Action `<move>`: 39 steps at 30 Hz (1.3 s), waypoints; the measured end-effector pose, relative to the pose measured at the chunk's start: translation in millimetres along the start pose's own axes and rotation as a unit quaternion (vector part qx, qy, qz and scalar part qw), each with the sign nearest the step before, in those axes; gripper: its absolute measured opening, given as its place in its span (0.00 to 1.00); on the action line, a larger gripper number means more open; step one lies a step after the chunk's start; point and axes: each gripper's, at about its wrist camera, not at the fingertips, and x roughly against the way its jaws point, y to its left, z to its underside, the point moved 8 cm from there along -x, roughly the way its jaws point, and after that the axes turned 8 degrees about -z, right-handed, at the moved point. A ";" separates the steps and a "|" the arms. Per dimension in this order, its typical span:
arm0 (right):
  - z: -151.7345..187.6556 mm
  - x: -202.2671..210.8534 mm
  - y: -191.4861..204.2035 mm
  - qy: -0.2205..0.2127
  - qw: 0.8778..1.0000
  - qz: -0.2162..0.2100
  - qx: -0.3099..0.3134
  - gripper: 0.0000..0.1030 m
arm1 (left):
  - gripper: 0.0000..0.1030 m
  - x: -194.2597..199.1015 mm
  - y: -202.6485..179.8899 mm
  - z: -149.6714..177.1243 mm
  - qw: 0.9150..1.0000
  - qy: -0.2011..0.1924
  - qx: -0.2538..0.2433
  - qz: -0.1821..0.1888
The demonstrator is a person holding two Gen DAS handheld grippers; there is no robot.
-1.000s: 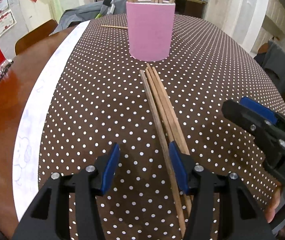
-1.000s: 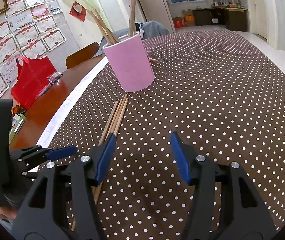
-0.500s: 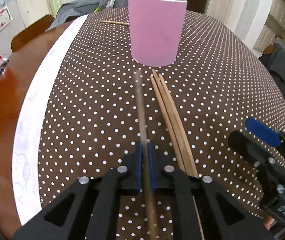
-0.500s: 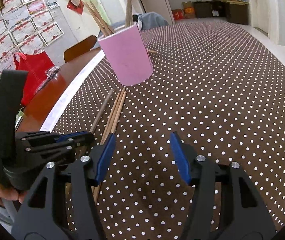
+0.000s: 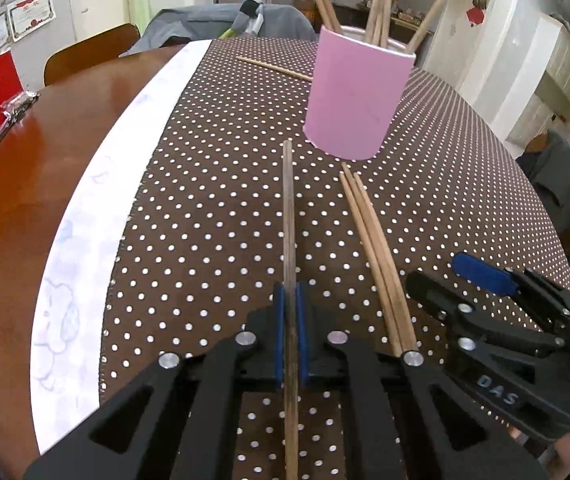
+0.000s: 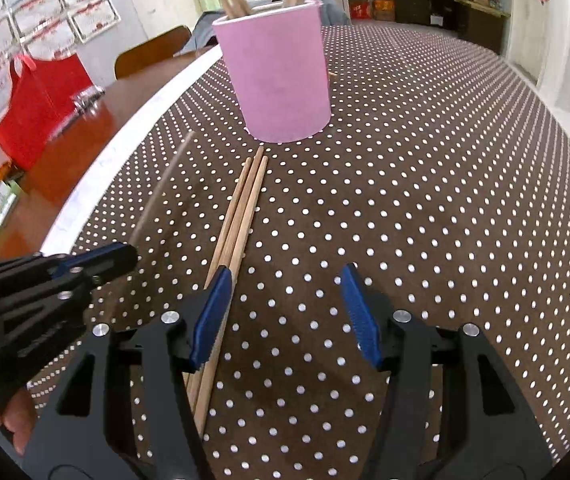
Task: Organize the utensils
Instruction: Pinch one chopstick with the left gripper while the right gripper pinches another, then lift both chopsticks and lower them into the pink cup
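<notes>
Chopstick (image 5: pixel 290 216), dark wood, is being clamped between the blue pads of the left gripper (image 5: pixel 290 320), jaws fully closed on it, tip aimed at the pink holder (image 5: pixel 355 100). Only the left wrist view is showing a stray chopstick (image 5: pixel 273 68) lying beyond the holder. Three lighter chopsticks (image 6: pixel 241 208) are being left flat on the cloth; the right wrist view shows them running under the left pad of the right gripper (image 6: pixel 285 312), whose jaws are being held apart with nothing between. Holder is being shown upright with several chopsticks inside. Brown polka-dot tablecloth (image 6: pixel 425 200) is being seen over a wooden table (image 5: pixel 13 184); red bag (image 6: pixel 41 108) and wall certificates (image 6: pixel 45 12) at the left.
</notes>
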 end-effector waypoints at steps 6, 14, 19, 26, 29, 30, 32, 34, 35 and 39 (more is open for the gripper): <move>-3.7 -6.1 6.1 0.006 0.999 0.042 0.023 0.55 | 0.06 0.5 0.3 2.5 1.000 -0.001 -0.002 0.005; -9.6 -14.7 16.5 0.024 0.997 0.059 0.042 0.55 | 0.06 -2.1 6.4 1.5 1.000 -0.001 0.002 0.008; -12.0 -22.6 20.2 0.044 0.996 0.058 0.052 0.55 | 0.06 -1.8 7.5 1.7 1.000 -0.001 0.001 0.008; -23.7 -26.2 15.0 0.074 0.995 0.039 0.051 0.15 | 0.06 2.4 8.6 -1.4 1.000 -0.009 0.002 0.008; -26.2 -24.0 6.9 0.082 0.996 0.008 0.031 0.10 | 0.06 12.4 6.6 -4.6 1.000 -0.026 0.002 0.010; -26.2 -22.8 4.0 0.084 0.996 -0.007 0.023 0.08 | 0.06 17.0 5.6 -6.4 0.999 -0.035 0.002 0.011; -24.6 -20.0 -0.8 0.084 0.996 -0.033 0.008 0.06 | 0.06 26.7 2.0 -9.3 0.999 -0.052 0.000 0.013; -22.1 -16.9 -4.7 0.079 0.995 -0.065 -0.008 0.06 | 0.06 38.1 -3.5 -11.7 0.997 -0.072 -0.005 0.021; -20.9 -15.5 -7.0 0.077 0.994 -0.073 -0.013 0.06 | 0.06 42.4 -6.3 -13.2 0.997 -0.078 -0.007 0.026; -18.9 -5.1 -13.0 0.058 0.994 -0.087 -0.021 0.06 | 0.06 61.8 -16.8 -20.2 0.993 -0.112 -0.013 0.038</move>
